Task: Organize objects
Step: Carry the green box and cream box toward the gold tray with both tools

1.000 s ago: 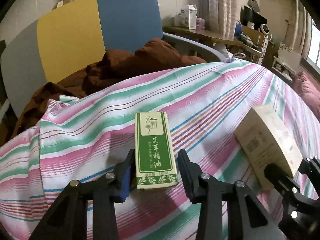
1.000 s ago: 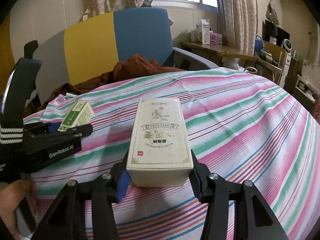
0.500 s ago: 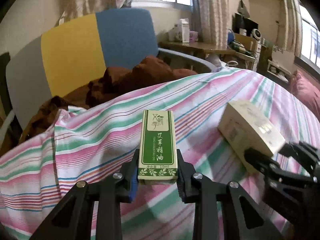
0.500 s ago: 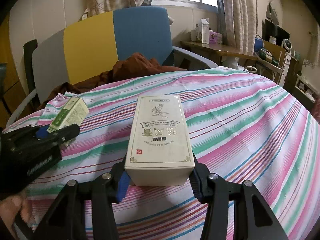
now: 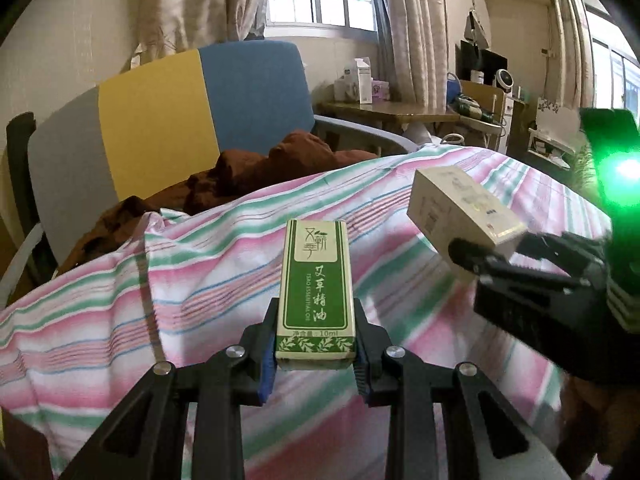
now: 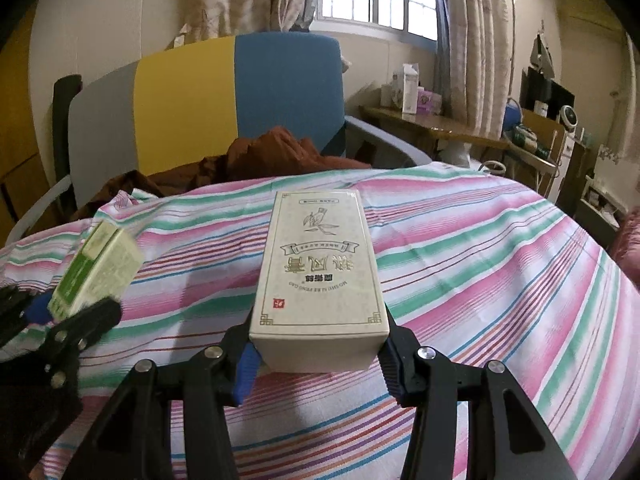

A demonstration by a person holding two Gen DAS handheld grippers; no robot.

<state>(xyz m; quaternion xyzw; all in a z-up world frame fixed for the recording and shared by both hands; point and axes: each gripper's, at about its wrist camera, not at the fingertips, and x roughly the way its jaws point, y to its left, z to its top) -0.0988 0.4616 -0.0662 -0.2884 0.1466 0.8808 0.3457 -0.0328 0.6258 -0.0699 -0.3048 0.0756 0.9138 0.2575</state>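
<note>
My left gripper (image 5: 316, 354) is shut on a small green box (image 5: 316, 288) with white Chinese lettering and holds it above the striped cloth (image 5: 200, 280). My right gripper (image 6: 318, 354) is shut on a larger cream box (image 6: 318, 276) and holds it above the same cloth (image 6: 480, 280). In the left wrist view the cream box (image 5: 460, 208) and the right gripper (image 5: 500, 256) show at the right. In the right wrist view the green box (image 6: 96, 268) and the left gripper (image 6: 68, 320) show at the left.
The striped cloth covers a rounded table. Behind it stands a grey, yellow and blue chair (image 5: 180, 108) with a brown garment (image 5: 256, 172) on its seat. A wooden desk (image 6: 440, 124) with cartons stands at the back right.
My left gripper has closed on the green box and lifted it off the cloth. My right gripper has lifted the cream box higher too.
</note>
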